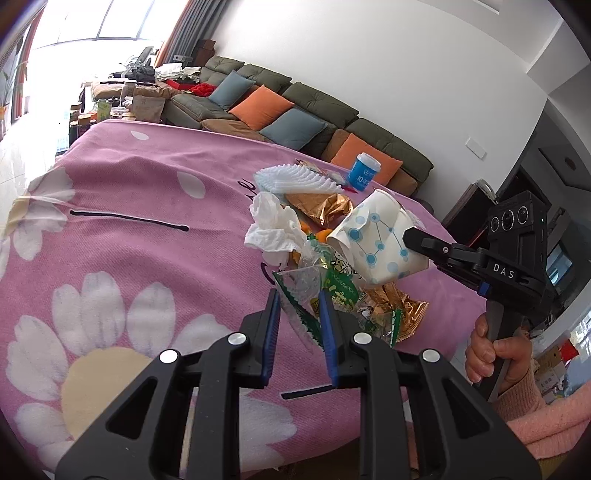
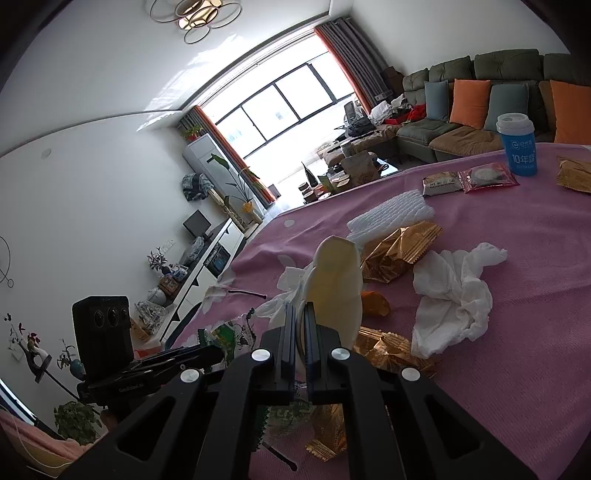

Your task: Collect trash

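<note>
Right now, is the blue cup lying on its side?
No, the blue cup stands upright on the pink tablecloth, with its white lid on top.

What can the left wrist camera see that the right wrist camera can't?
Only the left wrist view shows the paper cup's blue dot pattern and the hand holding the right gripper. Only the right wrist view shows the ceiling lamp and the red snack packet. Both show the blue cup, crumpled tissue and sofa.
</note>
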Motion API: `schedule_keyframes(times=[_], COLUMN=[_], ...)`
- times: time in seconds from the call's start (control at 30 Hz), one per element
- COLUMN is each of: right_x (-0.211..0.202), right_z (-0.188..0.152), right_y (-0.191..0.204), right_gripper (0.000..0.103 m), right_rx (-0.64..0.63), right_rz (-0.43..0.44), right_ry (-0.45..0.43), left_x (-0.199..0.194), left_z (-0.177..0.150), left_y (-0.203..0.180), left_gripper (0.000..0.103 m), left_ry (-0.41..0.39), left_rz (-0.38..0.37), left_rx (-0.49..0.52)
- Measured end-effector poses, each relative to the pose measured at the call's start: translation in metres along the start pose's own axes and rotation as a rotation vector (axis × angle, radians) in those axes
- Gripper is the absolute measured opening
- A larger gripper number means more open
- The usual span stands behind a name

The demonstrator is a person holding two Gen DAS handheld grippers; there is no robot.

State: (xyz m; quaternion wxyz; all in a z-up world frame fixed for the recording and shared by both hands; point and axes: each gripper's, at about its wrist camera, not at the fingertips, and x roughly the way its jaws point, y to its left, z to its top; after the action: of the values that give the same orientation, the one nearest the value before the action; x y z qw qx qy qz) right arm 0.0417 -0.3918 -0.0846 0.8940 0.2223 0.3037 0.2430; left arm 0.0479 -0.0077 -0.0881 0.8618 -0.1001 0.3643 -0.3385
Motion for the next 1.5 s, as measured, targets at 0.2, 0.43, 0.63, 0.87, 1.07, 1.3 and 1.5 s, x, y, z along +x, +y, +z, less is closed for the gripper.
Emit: schedule_keyframes(times=[0.2, 0.43, 0.63, 0.87, 1.07, 1.3, 1.5], right_x=[0.005, 0.021, 0.043, 0.073, 0.094, 0.123, 0.144], right_z=[0.007, 0.012, 0.013, 0.011, 0.011, 0.010, 0.008], right_y=[0.013, 0.038, 0.059, 0.082, 0.100, 0.122, 0.143], right_gripper=[0.003, 0.003, 0.003, 0.004, 0.003, 0.003, 0.003], right_rx=[-0.029, -0.077, -0.116, -0.144, -0.165, -0.187, -0.206], right_rz=[0.032, 0.085, 0.134, 0.182, 0.213, 0.260, 0.297], right_ry=[-0.006, 0.006, 0.040, 0.086, 0.119, 0.157, 0.191], left_x=[-0.020, -0.043, -0.066, -0.093, -0.116, -0.147, -0.171], left_z=[0.000, 0.000, -0.005, -0.010, -0.014, -0.023, -0.029], left_y=[0.002, 0.010, 0.021, 0.036, 0.054, 0.071, 0.087], left_gripper=[0.022, 0.022, 0.022, 0.022, 0.022, 0.022, 0.022], left_ry=[-0.040, -0.082, -0.107, -0.138, -0.163, -0.195, -0.224], left_rz=[0.036, 0.088, 0.135, 0.189, 0.238, 0.301, 0.352], left_rx=[0.009, 0.005, -0.009, -0.046, -0.080, -0.125, -0.164])
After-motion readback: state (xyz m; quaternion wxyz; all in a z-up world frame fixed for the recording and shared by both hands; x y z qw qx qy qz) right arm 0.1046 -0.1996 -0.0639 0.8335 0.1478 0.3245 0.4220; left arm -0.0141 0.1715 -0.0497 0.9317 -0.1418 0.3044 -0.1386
